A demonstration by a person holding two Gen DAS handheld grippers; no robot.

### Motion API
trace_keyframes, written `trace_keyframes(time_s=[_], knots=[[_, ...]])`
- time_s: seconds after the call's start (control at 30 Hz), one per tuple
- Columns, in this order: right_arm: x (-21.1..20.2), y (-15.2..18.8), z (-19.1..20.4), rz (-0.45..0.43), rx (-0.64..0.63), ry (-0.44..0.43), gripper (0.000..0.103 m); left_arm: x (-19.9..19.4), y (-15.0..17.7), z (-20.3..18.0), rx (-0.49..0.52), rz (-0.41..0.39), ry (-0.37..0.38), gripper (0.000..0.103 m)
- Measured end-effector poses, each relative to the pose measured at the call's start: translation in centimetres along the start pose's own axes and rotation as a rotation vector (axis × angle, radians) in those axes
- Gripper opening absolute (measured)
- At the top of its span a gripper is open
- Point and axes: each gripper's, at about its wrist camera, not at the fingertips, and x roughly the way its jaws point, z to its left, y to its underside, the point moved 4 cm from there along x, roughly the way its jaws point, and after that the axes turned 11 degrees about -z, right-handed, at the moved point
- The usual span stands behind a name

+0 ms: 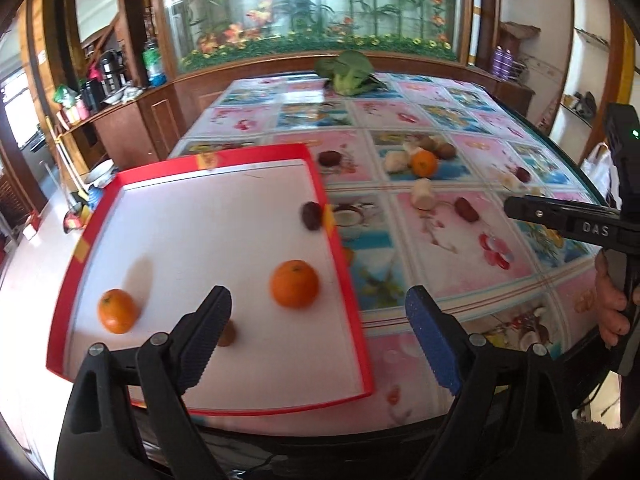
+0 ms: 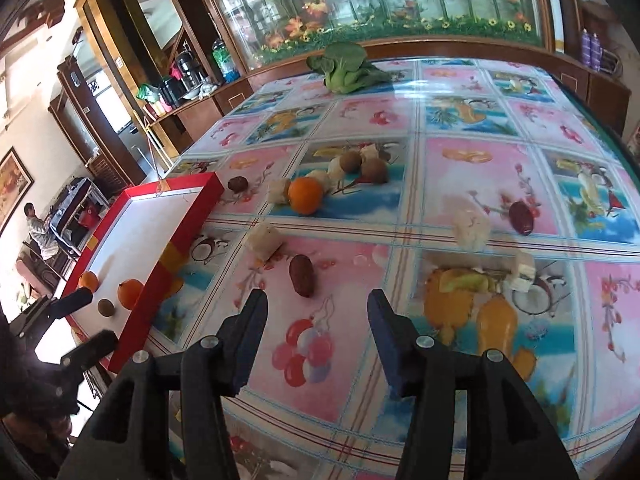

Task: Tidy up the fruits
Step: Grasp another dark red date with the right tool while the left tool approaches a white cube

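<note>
A red-rimmed white tray [image 1: 344, 264] lies on the table's left; it also shows in the right wrist view [image 2: 188, 236]. In it are two oranges [image 1: 295, 284] [image 1: 117, 311], a dark red date [image 1: 311, 215] and a brown kiwi [image 1: 227, 334]. My left gripper [image 1: 320, 320] is open and empty above the tray's near edge. My right gripper [image 2: 316, 328] is open and empty just behind a dark red date [image 2: 302, 275] on the cloth. Another orange [image 2: 305, 196], brown kiwis [image 2: 374, 171], dates [image 2: 521, 218] and white chunks [image 2: 266, 239] lie scattered on the table.
A green leafy vegetable [image 2: 346, 68] lies at the table's far edge. The table carries a patterned fruit-print cloth [image 2: 460, 184]. A wooden cabinet with a glass display [image 1: 320, 8] stands behind. The right gripper shows in the left wrist view [image 1: 560, 220].
</note>
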Motion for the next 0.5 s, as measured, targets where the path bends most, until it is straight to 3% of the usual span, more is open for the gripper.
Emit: trace_keyframes(time_s=[0.2,0.5], knots=[[3.0,0.5,1.9,0.047,-0.065,0.033,0.049,0.2,0.4,-2.3,0.034,0.027,0.037,0.089],[4.5,0.3,2.0,0.088,-0.131,0.093,0.018,0.4,-0.2,-3.0,0.063,0.028,0.031,0.089]])
